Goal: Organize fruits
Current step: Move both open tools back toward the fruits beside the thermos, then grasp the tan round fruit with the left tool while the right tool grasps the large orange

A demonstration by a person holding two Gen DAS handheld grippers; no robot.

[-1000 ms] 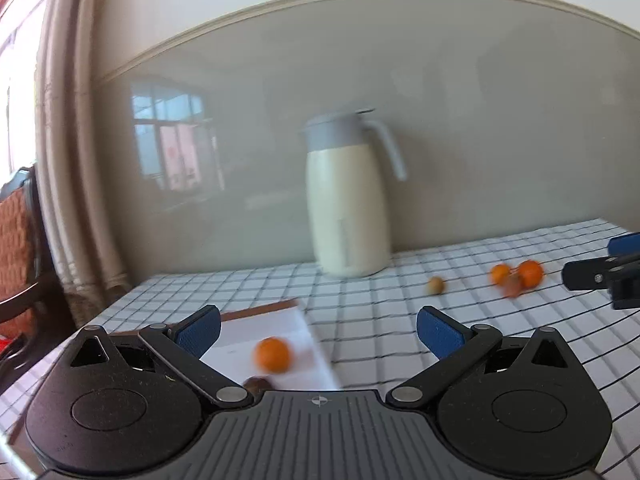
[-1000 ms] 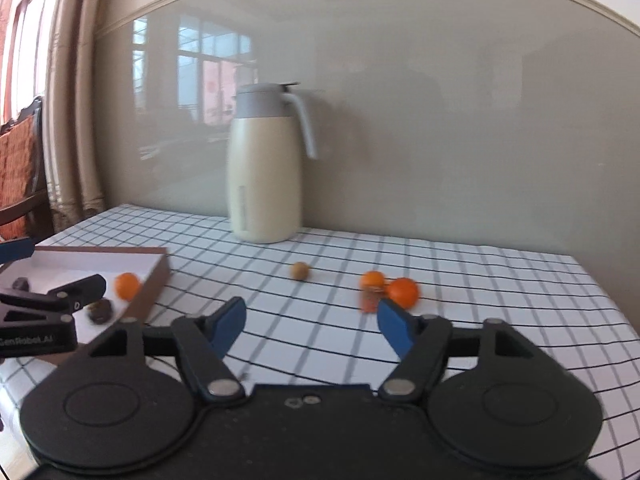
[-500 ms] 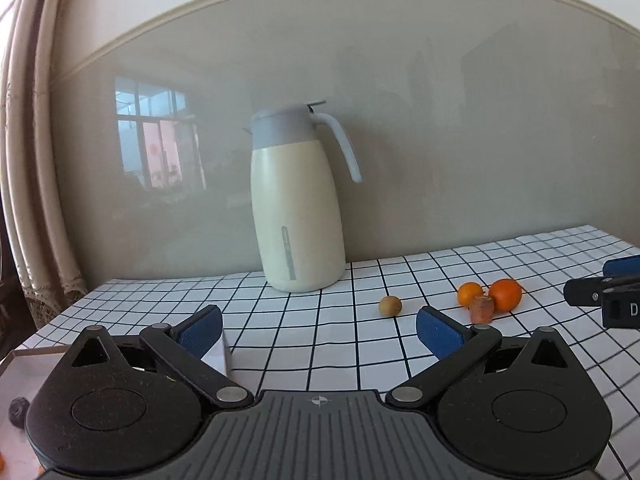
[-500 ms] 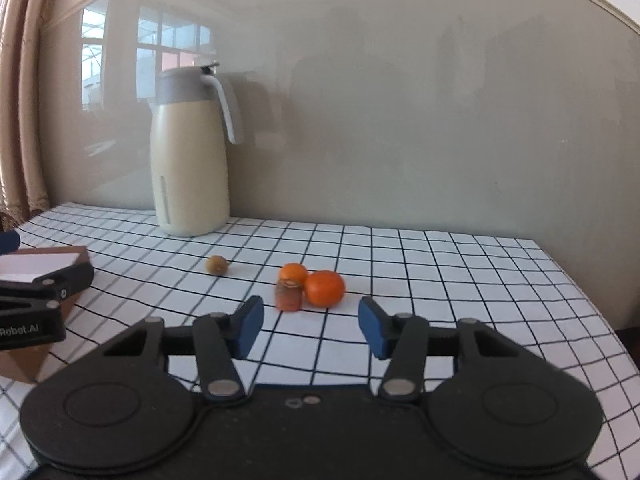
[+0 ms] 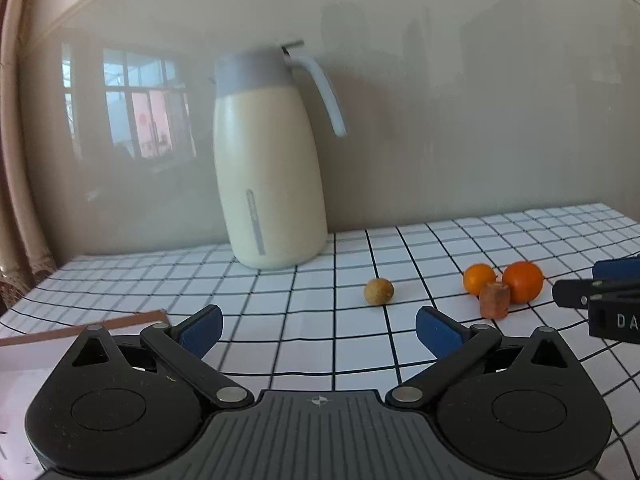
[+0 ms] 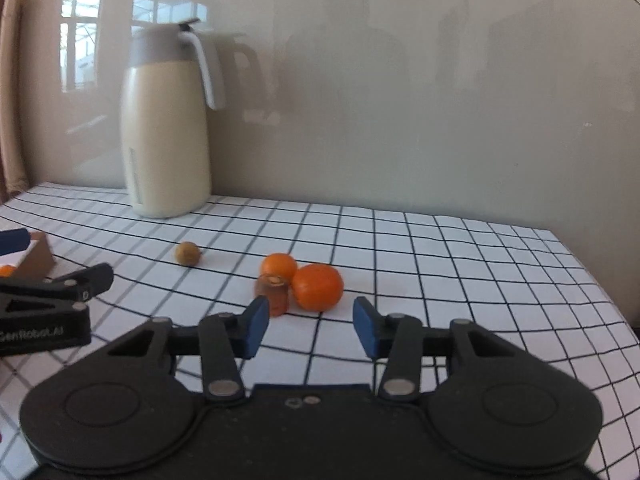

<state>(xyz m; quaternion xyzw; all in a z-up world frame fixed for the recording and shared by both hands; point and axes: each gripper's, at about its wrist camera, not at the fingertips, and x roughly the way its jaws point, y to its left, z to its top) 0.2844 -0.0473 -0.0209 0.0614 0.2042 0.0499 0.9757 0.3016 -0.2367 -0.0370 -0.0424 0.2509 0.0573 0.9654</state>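
Observation:
Two oranges lie together on the checked tablecloth: a larger one (image 6: 318,287) and a smaller one (image 6: 279,265) behind it. A reddish-brown chunk of fruit (image 6: 273,294) stands against them. A small brown round fruit (image 6: 187,253) lies alone to the left. My right gripper (image 6: 308,326) is open and empty, just short of the larger orange. My left gripper (image 5: 318,326) is open and empty, with the brown fruit (image 5: 378,291) ahead of it and the oranges (image 5: 522,282) to its right. A brown-edged tray (image 5: 84,326) sits at the left; an orange (image 6: 5,271) shows in it.
A cream thermos jug (image 5: 269,160) with a grey lid stands at the back by the wall. The right gripper's finger (image 5: 592,294) enters the left wrist view at the right edge. The table's right edge (image 6: 600,280) is near.
Both views have swung right, away from the tray and towards the loose fruit. My right gripper has closed in on the two oranges and its jaws have narrowed somewhat.

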